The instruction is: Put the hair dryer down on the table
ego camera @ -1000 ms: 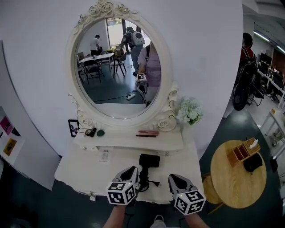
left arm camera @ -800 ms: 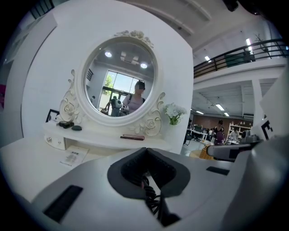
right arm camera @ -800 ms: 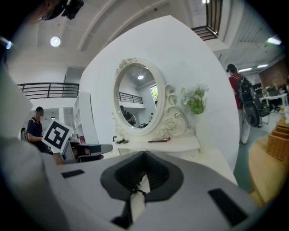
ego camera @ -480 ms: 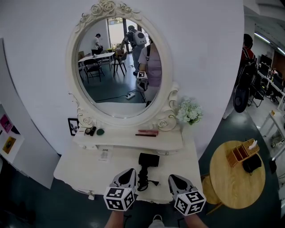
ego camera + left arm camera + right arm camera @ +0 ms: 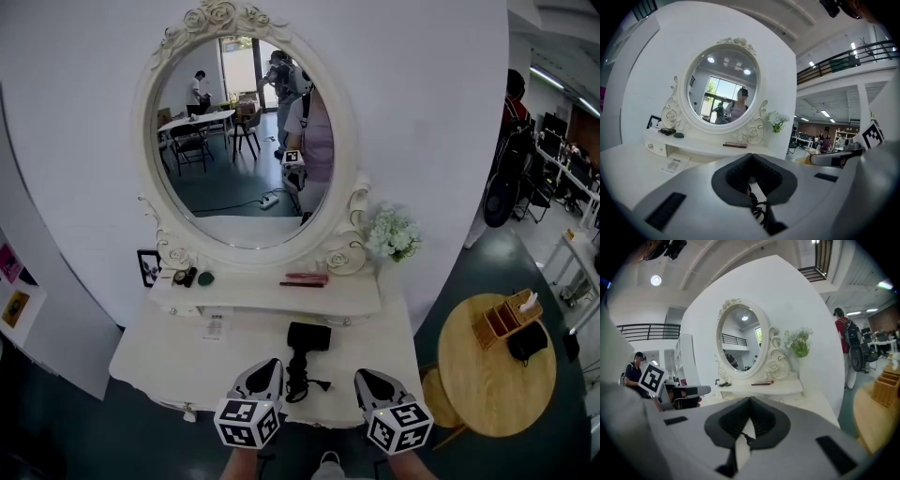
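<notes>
The hair dryer (image 5: 307, 341) lies on the desk (image 5: 169, 361). Left gripper (image 5: 269, 367) and right gripper (image 5: 365, 376) flank it — both pressed together, empty.

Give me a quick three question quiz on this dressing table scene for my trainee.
1. True or false: the hair dryer lies on the dressing table.
2. In the head view, the flowers stand on which side of the mirror? A left, B right, C below.
3. Fill in: the jaws of the left gripper are ____.
Key: 1 true; 2 B; 3 shut.
</notes>
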Action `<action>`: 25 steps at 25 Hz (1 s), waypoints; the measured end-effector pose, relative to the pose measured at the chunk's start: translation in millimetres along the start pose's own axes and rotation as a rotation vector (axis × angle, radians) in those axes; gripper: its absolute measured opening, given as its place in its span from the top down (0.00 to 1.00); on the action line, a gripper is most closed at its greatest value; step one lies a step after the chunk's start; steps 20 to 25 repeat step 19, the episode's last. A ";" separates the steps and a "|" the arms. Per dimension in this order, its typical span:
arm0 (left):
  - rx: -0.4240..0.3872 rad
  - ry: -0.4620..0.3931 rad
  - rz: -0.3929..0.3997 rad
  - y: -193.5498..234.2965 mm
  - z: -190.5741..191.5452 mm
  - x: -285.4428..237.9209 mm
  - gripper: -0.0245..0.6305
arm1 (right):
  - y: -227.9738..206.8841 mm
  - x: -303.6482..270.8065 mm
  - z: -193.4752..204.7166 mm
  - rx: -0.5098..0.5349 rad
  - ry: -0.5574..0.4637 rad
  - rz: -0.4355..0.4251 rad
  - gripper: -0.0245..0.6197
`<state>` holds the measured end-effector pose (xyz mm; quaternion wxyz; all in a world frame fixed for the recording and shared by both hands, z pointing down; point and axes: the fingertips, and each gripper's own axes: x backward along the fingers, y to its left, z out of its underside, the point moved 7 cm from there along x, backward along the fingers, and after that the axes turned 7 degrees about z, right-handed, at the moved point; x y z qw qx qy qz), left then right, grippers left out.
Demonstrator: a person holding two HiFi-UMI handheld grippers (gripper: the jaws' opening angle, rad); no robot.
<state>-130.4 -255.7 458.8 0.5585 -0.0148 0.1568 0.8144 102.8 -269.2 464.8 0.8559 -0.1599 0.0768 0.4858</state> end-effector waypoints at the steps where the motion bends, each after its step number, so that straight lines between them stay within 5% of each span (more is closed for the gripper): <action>1: -0.001 -0.002 0.002 -0.7 -0.2 -0.3 0.96 | -0.6 0.3 0.1 0.000 0.000 0.003 0.96; 25: 0.034 -0.017 -0.021 4.3 4.0 3.8 0.96 | 0.6 -5.3 -0.8 0.005 -0.003 -0.003 0.96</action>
